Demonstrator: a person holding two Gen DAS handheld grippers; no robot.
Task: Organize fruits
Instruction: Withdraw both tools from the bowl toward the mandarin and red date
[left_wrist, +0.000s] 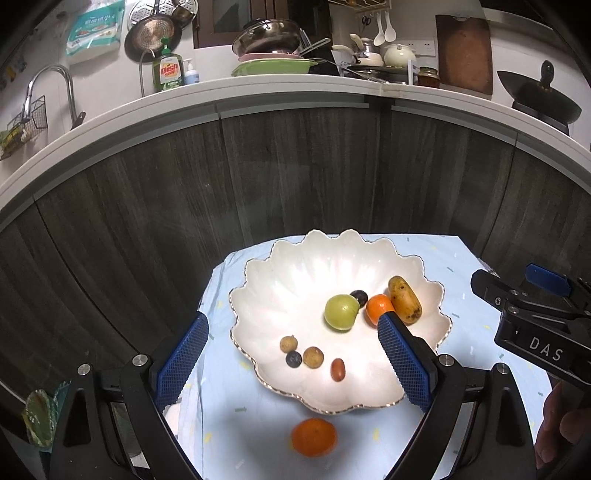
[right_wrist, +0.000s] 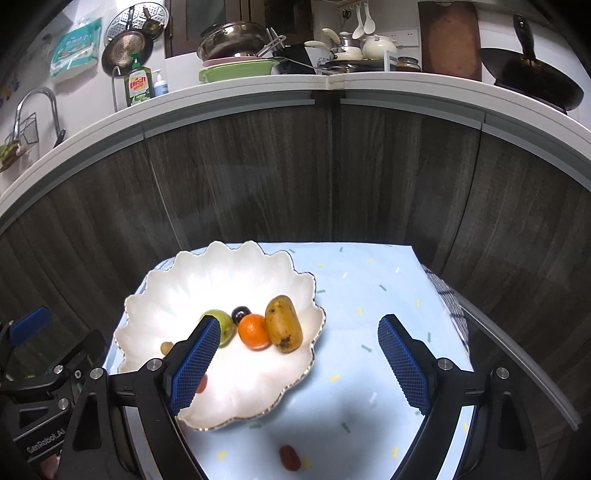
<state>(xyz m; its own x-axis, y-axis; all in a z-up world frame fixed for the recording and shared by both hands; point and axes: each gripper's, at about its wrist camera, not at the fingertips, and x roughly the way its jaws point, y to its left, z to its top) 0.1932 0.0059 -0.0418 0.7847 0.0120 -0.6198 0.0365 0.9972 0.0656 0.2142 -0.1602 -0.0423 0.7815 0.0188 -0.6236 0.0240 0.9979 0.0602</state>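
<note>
Step in hand: gathering loose fruit into scalloped dish (left_wrist: 258, 273). Both my claws released, nothing between pads: left gripper (left_wrist: 291, 354), right gripper (right_wrist: 299, 360). Orange (left_wrist: 314, 436) on blue cloth (left_wrist: 469, 332) near front edge, just outside dish rim. Red date (right_wrist: 289, 457) also at front edge. Next: lower over either, clench, lift into dish.

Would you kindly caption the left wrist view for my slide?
Open left gripper above a scalloped bowl of fruit, one orange left on the cloth.
</note>
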